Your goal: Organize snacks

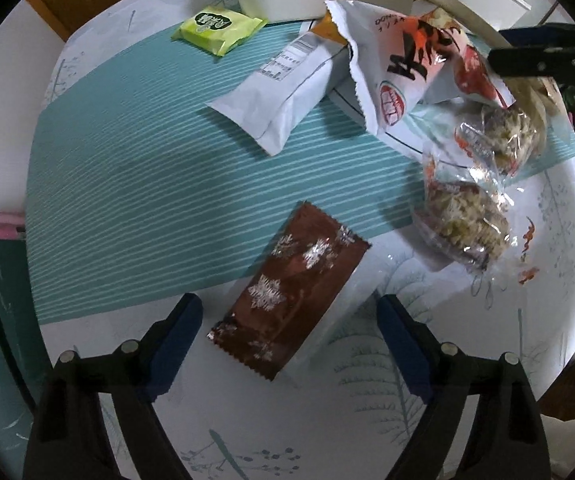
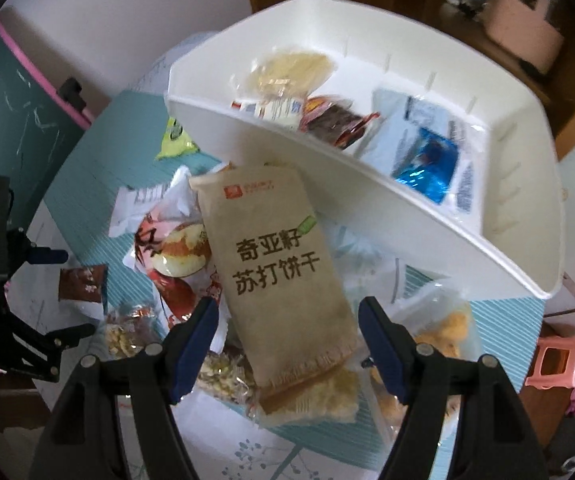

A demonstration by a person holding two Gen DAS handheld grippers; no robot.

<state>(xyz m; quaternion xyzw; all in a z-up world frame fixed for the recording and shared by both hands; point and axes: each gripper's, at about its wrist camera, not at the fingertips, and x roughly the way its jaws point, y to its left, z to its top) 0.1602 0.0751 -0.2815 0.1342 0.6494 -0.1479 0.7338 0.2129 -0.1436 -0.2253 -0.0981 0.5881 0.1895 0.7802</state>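
brown snowflake packet [image 1: 287, 292], teal striped mat [image 1: 135, 168]

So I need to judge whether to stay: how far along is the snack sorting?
Partly done. The white bin already holds several packets, a blue one among them. In hand: nothing gripped yet; the left gripper is open around the brown snowflake packet, and the right gripper is open around the tan cracker packet. Left: the green packet, white pouches and clear bags on the table.
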